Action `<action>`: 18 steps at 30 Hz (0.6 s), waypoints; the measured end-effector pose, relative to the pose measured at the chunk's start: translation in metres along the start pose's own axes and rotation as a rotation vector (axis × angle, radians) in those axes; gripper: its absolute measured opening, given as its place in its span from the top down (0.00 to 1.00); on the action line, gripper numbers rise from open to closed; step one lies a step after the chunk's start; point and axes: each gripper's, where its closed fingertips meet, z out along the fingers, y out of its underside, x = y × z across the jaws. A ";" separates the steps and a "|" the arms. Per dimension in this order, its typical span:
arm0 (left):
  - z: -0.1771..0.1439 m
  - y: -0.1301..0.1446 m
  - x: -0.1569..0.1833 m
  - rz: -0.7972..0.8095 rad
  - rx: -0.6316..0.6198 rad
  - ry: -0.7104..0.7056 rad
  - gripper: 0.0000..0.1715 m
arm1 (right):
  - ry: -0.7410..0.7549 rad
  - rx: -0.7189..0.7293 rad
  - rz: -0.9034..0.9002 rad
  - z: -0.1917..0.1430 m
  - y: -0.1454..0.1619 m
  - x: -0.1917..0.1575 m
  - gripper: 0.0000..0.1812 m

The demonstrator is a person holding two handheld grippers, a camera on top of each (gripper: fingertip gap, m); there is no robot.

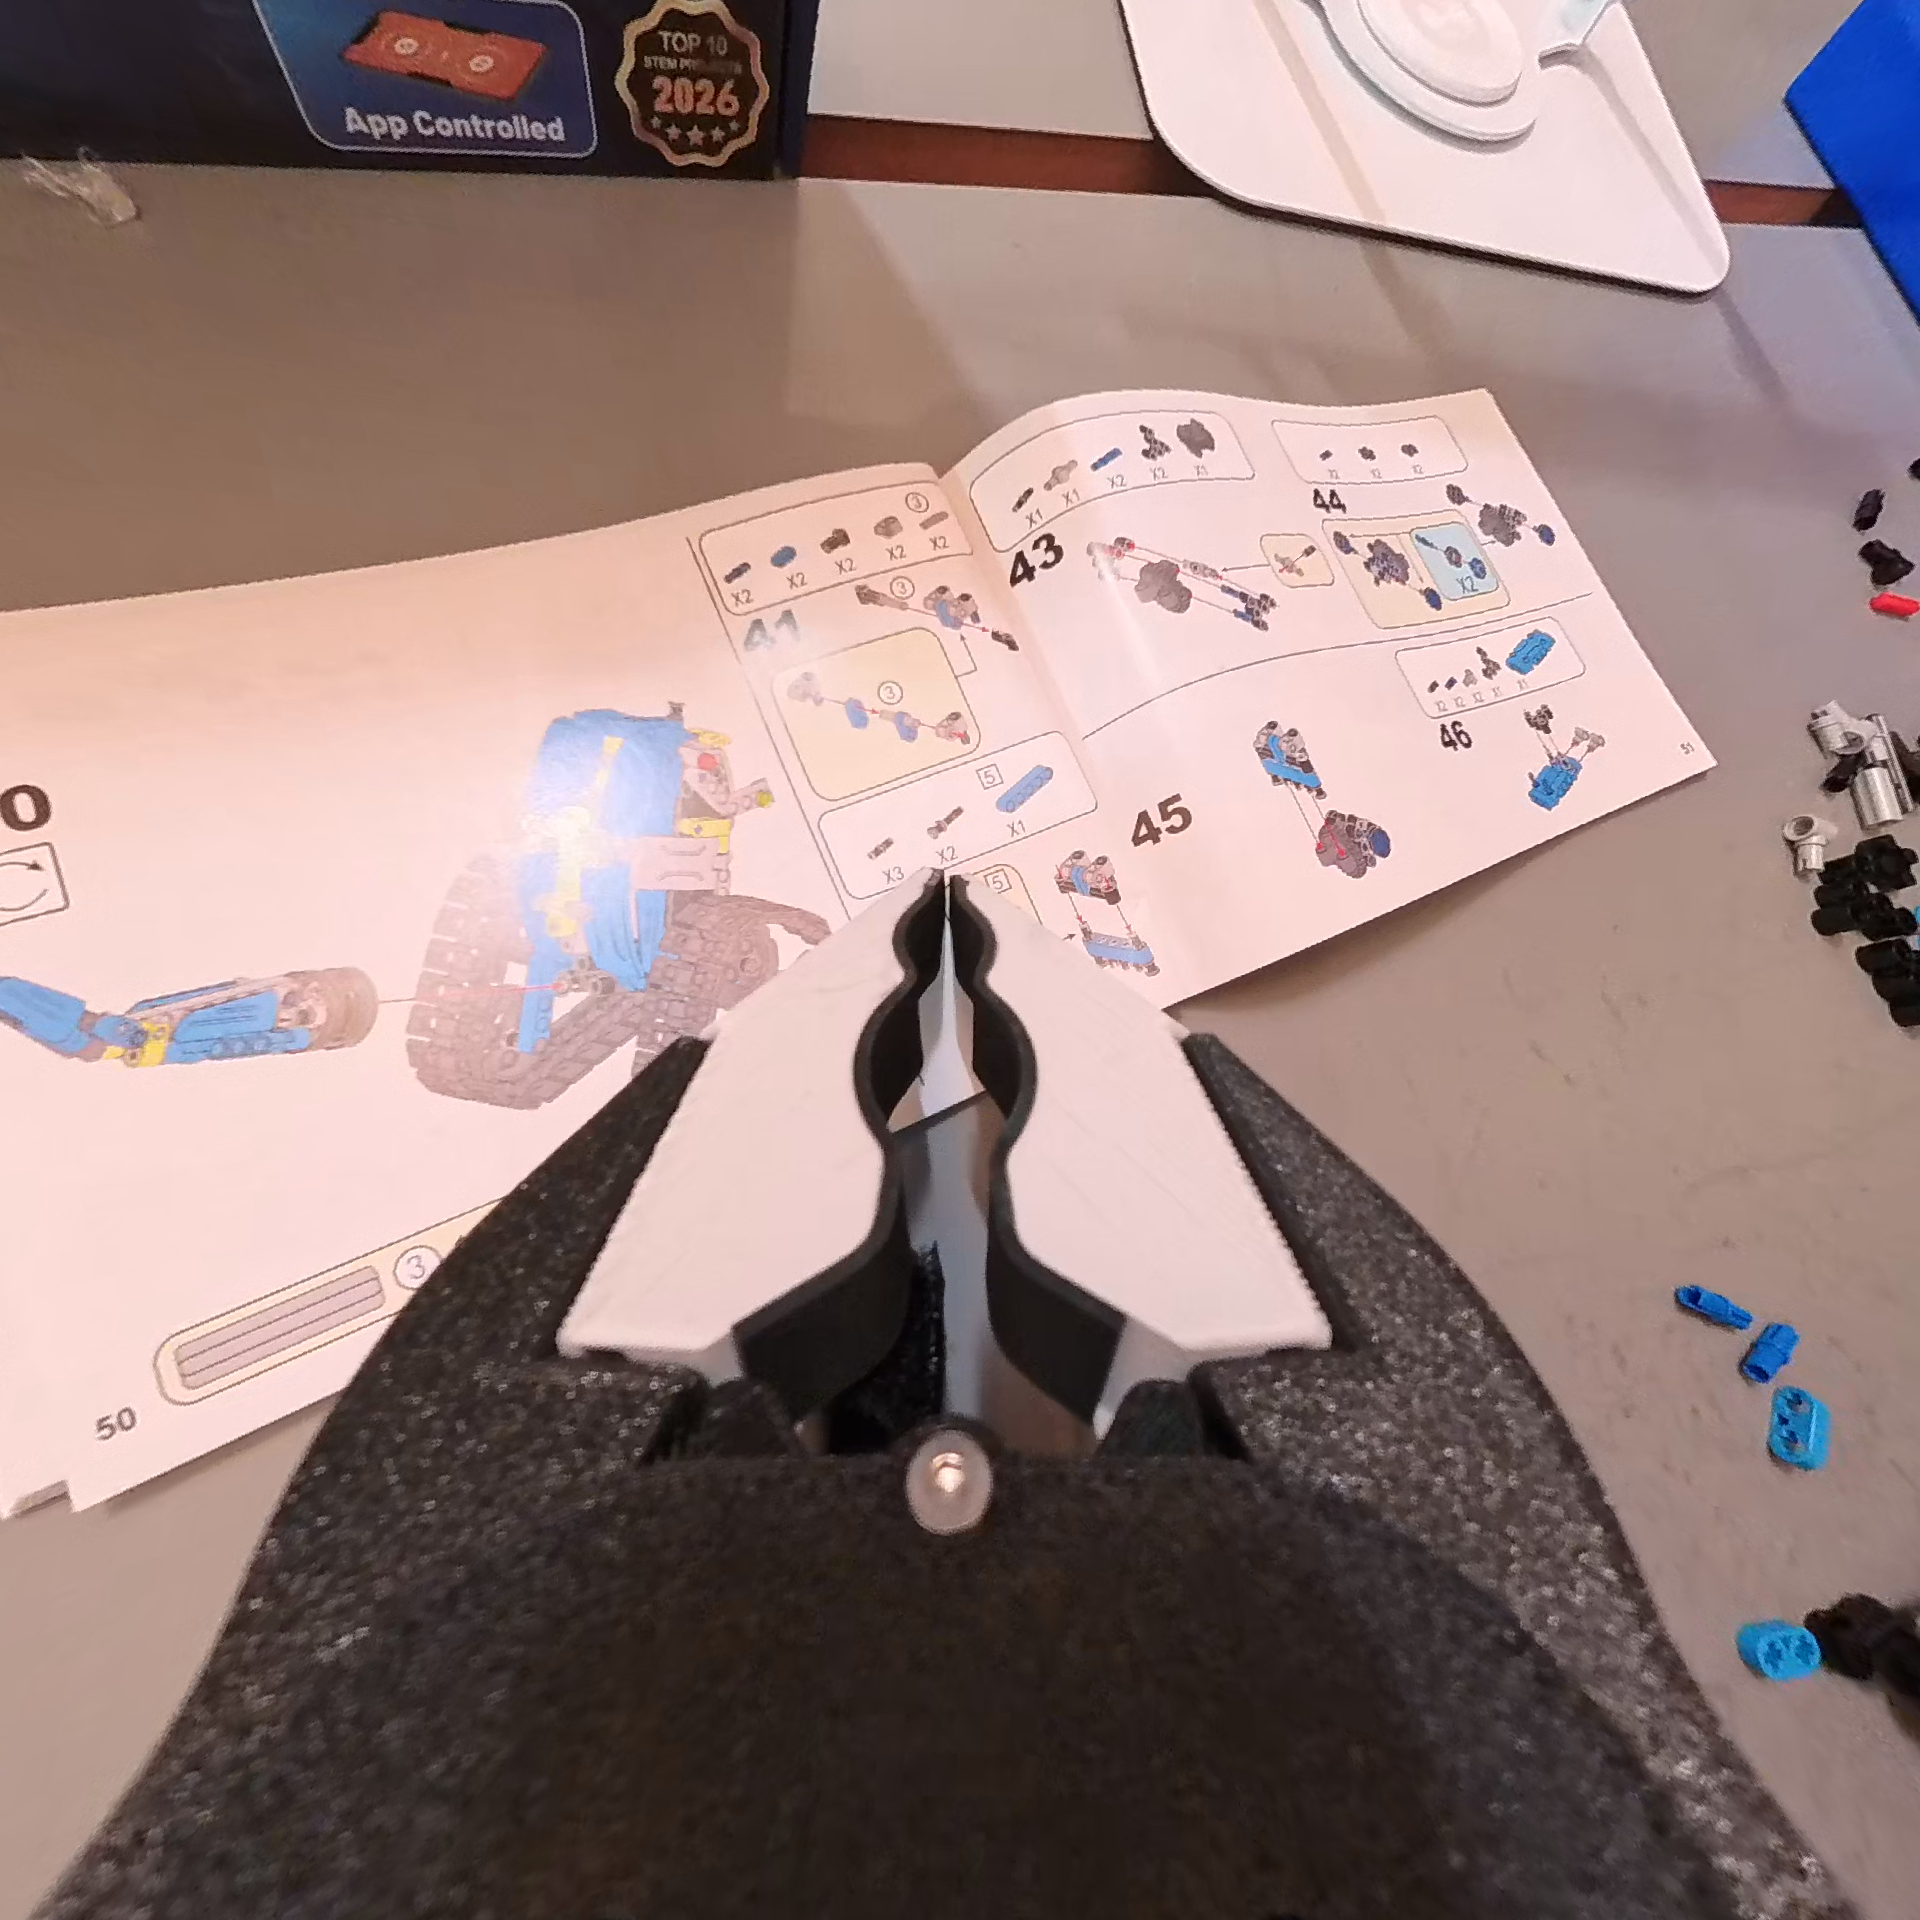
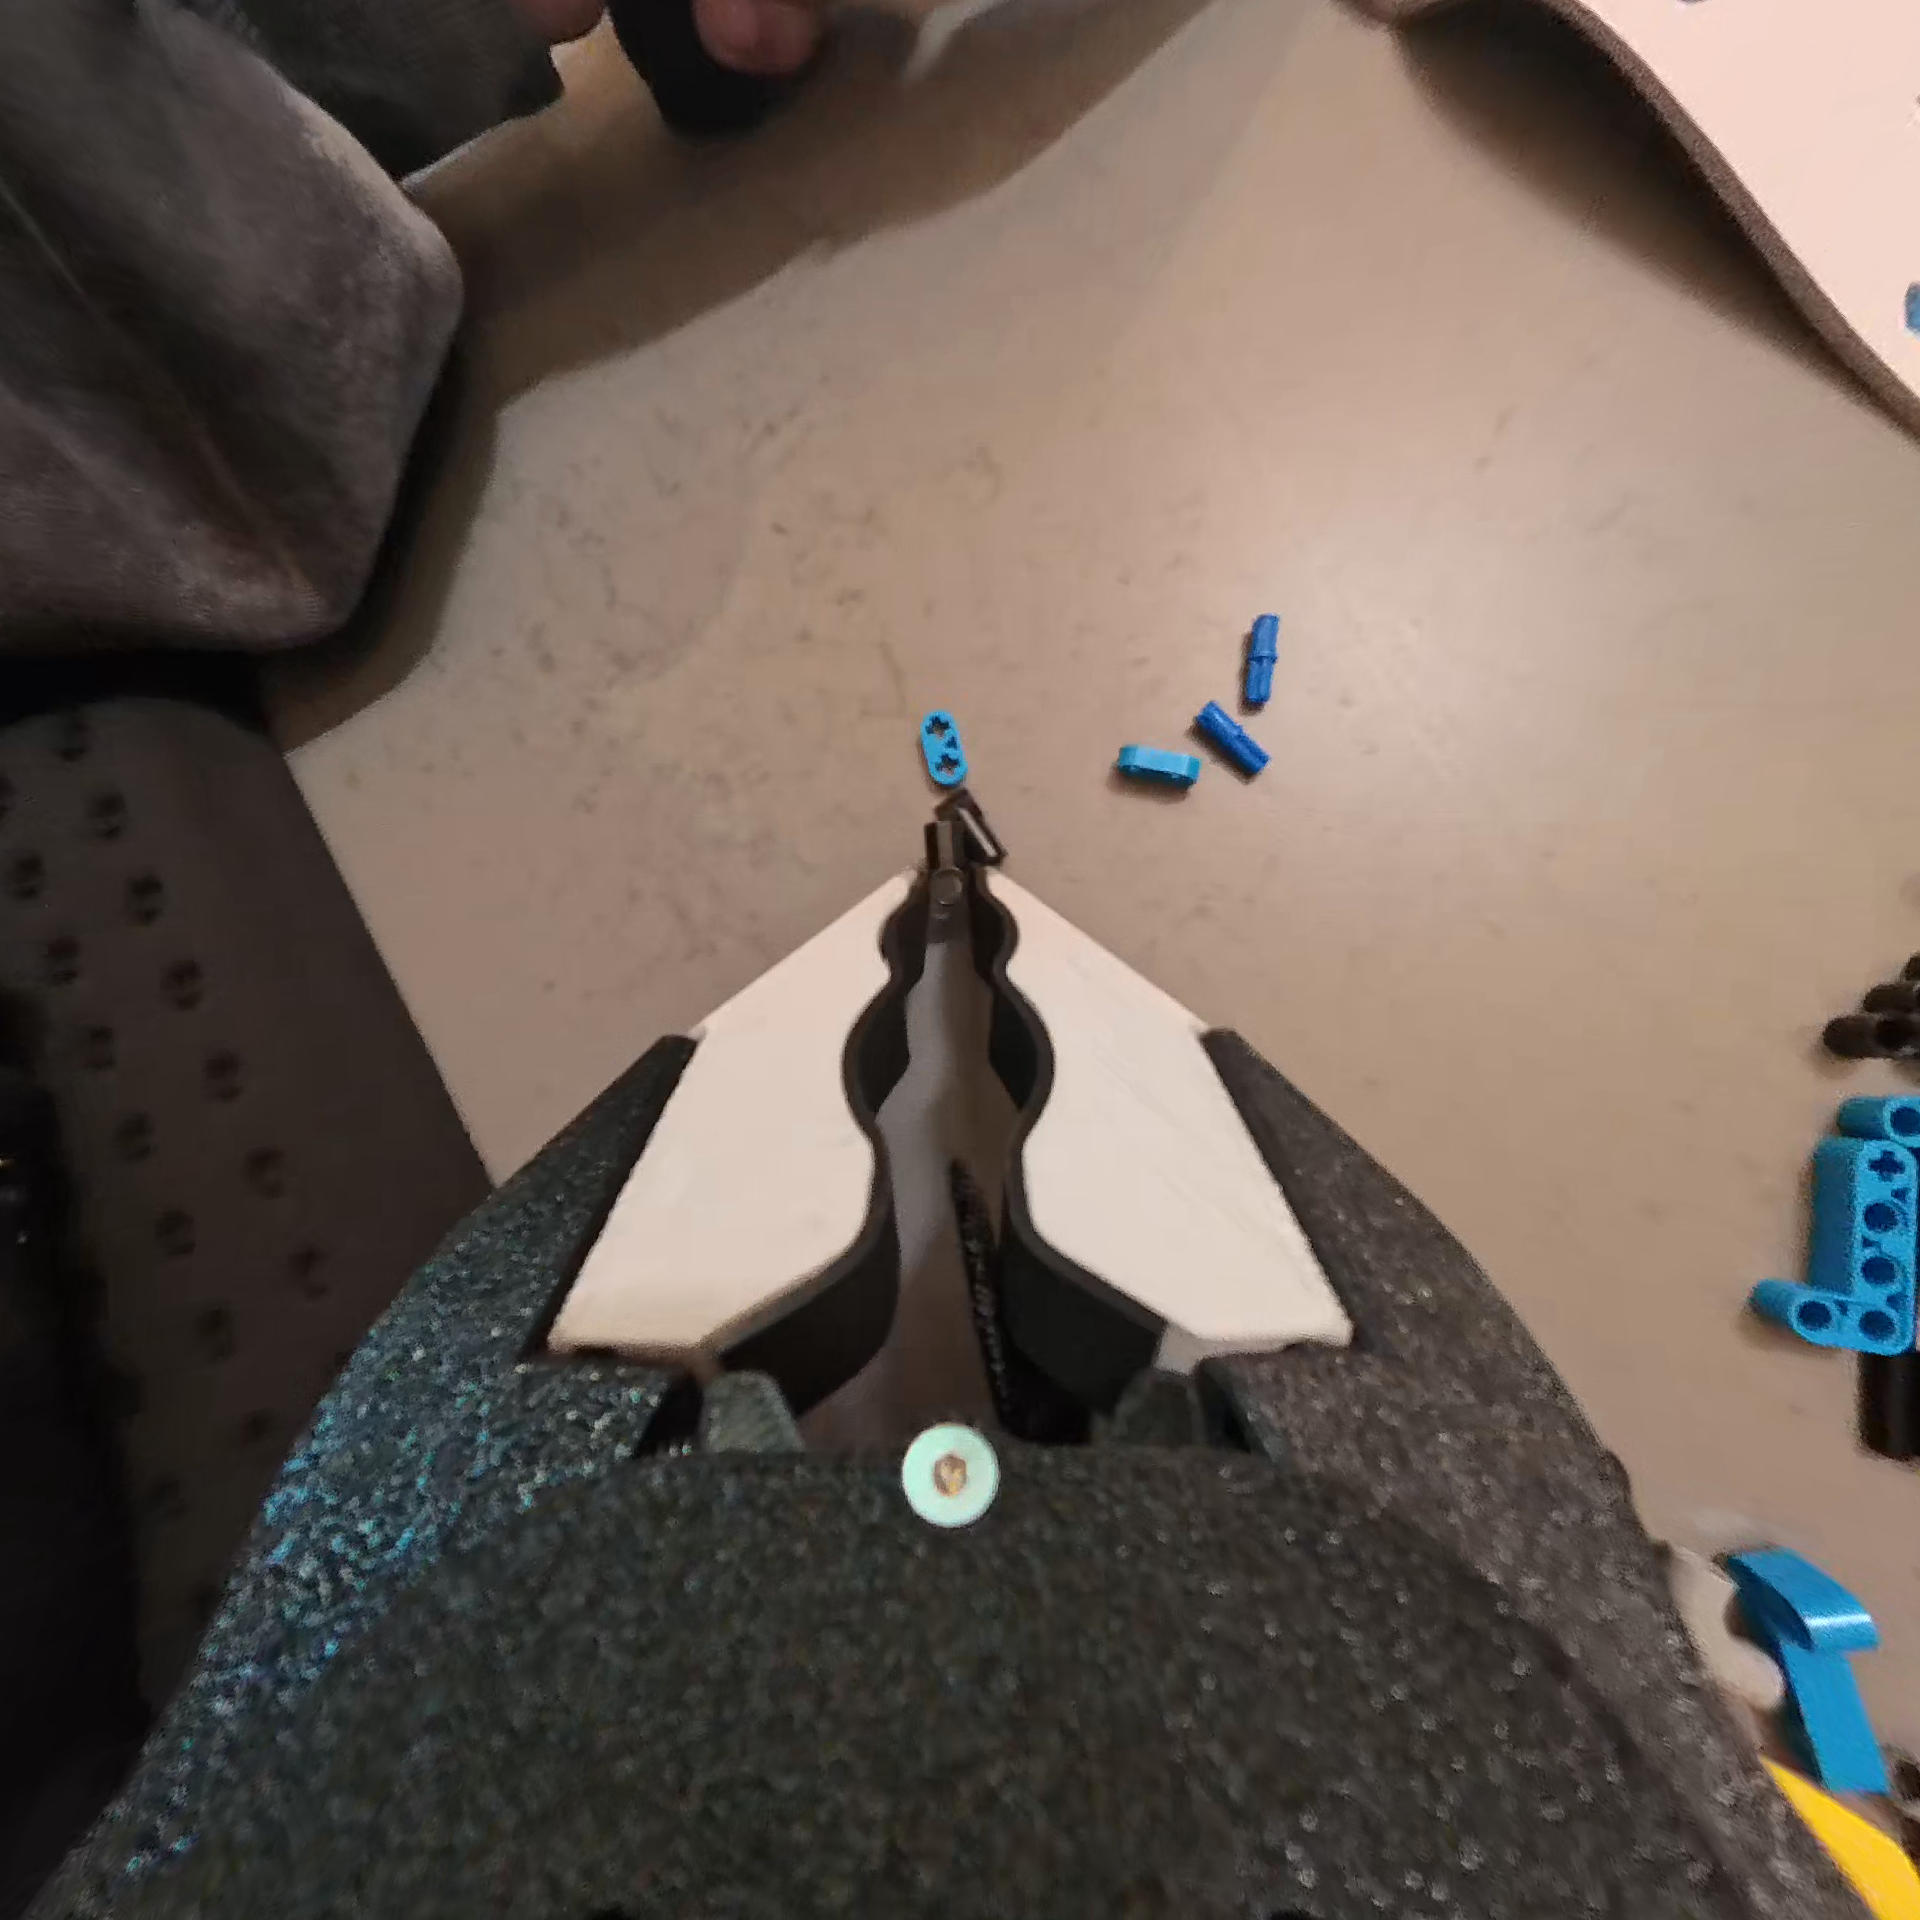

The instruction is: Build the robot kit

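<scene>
Lying open: one instruction booklet (image 1: 1039, 665) spread flat on one grey table (image 1: 1455, 1091), two pages of diagrams showing.
Box: one dark printed box (image 1: 416, 83) stands at the table's far edge, beyond the booklet.
Tray: one white tray (image 1: 1455, 177) sits on the far right of the table, well apart from the booklet.
Left gripper (image 1: 948, 883): its tips are closed together above the booklet's near edge; a thin white sliver shows between the fingers, but I cannot tell whether it is a gripped page.
Right gripper (image 2: 951, 883): pinched tight on one small black part (image 2: 961, 836), which juts from the tips just above the table.
Big blue piece: one angled blue beam with holes (image 2: 1860, 1247) lies at the right edge of the right wrist view.
Small blue pieces: four lie ahead of the right gripper, namely one flat two-hole link (image 2: 943, 747) just beyond the black part, one short link on its side (image 2: 1157, 764) and two pins (image 2: 1232, 738), (image 2: 1260, 659) close by.
Black and grey bits: a loose heap (image 1: 1870, 831) lies right of the booklet; too small and crowded to count.
Sleeve: one grey sleeve (image 2: 187, 364) fills the upper left of the right wrist view.
</scene>
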 end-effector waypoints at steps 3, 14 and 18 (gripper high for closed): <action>0.000 0.000 0.000 0.002 0.000 -0.001 1.00 | 0.041 -0.020 0.005 -0.003 0.005 0.008 0.96; 0.000 0.000 0.001 0.017 -0.002 -0.006 1.00 | 0.152 0.047 0.130 -0.039 0.008 0.041 0.90; 0.000 0.000 0.001 0.018 -0.002 -0.006 1.00 | 0.421 0.061 0.277 -0.085 0.027 0.113 0.87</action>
